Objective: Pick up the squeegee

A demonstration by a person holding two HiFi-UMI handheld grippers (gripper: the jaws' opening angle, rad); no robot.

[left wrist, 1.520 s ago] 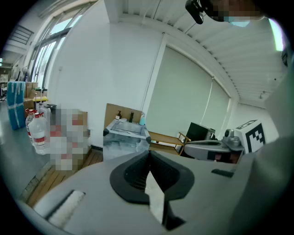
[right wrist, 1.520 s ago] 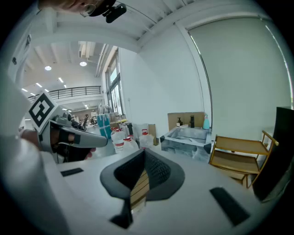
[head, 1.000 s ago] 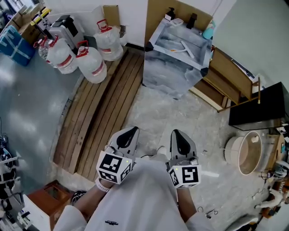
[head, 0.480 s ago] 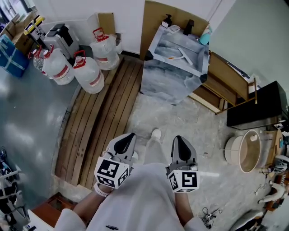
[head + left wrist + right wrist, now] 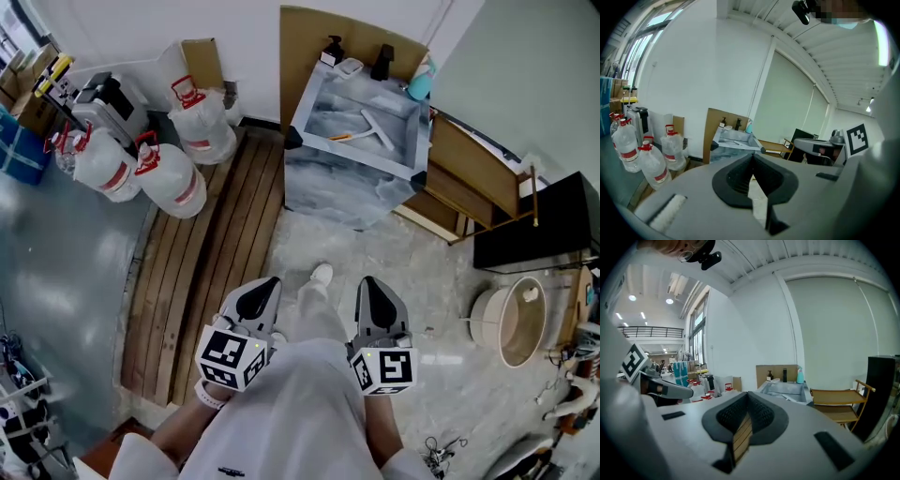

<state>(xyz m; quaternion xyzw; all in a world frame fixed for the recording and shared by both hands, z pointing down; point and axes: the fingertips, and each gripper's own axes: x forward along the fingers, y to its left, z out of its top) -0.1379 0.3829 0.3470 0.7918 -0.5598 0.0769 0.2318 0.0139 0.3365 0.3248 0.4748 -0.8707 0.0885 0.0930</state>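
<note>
**Both tools shut and empty, well short of the basin**

Held low and side by side before the white-clad torso: the left gripper (image 5: 265, 286) and the right gripper (image 5: 368, 286). Pressed together, jaw against jaw, on both, with nothing pinched between. Plain in each gripper view, where only floor shows through the slot under the meeting pads. Probably kept closed because nothing lies within reach.

Lying flat inside the grey marbled basin (image 5: 302, 101) by the far wall: the white T-shaped squeegee (image 5: 378, 131), next to a thin orange-handled tool (image 5: 342, 137). Well apart from both grippers, across a stretch of pale stone floor.

Lined up on the basin's back edge, likely for cleaning: a black pump bottle (image 5: 332, 50), a dark bottle (image 5: 382, 62) and a teal spray bottle (image 5: 422, 77). Parked off to the left beside brown wooden planks (image 5: 211, 244): clear water jugs with red caps (image 5: 169, 178).

Judged as the walk-up stage, with no grasp begun. Needed next: getting close to the basin, spreading one pair of jaws, then coming down over the squeegee's handle.
</note>
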